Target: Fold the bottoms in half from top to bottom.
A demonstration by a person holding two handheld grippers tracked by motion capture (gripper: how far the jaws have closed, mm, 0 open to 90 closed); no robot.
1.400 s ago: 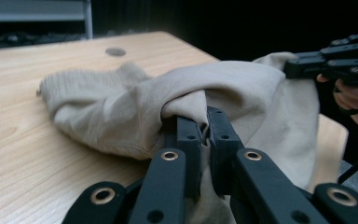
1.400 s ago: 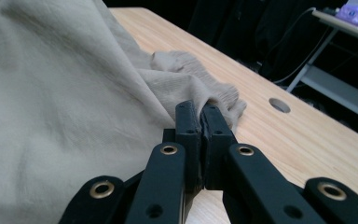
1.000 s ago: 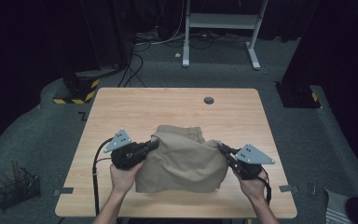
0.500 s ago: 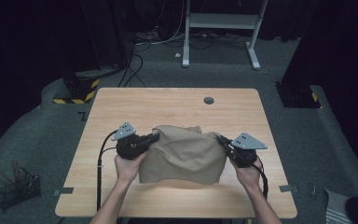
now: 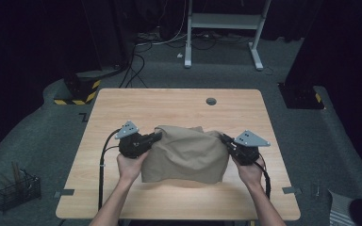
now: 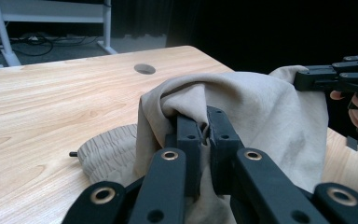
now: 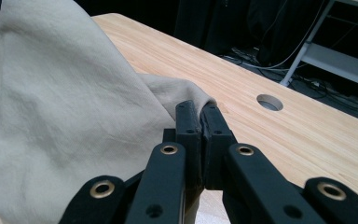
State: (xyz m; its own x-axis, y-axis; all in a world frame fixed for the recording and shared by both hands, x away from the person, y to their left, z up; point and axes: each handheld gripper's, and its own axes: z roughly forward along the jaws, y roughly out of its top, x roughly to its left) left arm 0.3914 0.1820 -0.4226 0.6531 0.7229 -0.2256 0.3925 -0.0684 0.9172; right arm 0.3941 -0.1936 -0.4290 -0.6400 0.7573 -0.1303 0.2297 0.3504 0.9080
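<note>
A beige cloth garment [image 5: 187, 154] hangs stretched between my two grippers over the middle of the wooden table [image 5: 122, 103]. My left gripper [image 5: 156, 136] is shut on the cloth's upper left corner; in the left gripper view the jaws pinch a fold of the beige cloth [image 6: 261, 112] at the left gripper [image 6: 206, 122]. A ribbed cuff [image 6: 107, 151] lies on the table below. My right gripper [image 5: 225, 138] is shut on the upper right corner, with the right gripper [image 7: 200, 110] pinching the edge of the beige cloth [image 7: 65, 107]. The other hand's gripper [image 6: 340, 77] shows far right.
A round cable hole [image 5: 211, 101] sits near the table's far edge. A white desk frame [image 5: 221, 23] and cables lie on the floor behind. A black wire basket [image 5: 16, 190] stands on the floor at the lower left. A black stand [image 5: 301, 94] is at the right.
Both hands have carried the cloth away from the person toward the table's middle and slightly closer together; the cloth bunches higher between them. Both grips hold.
</note>
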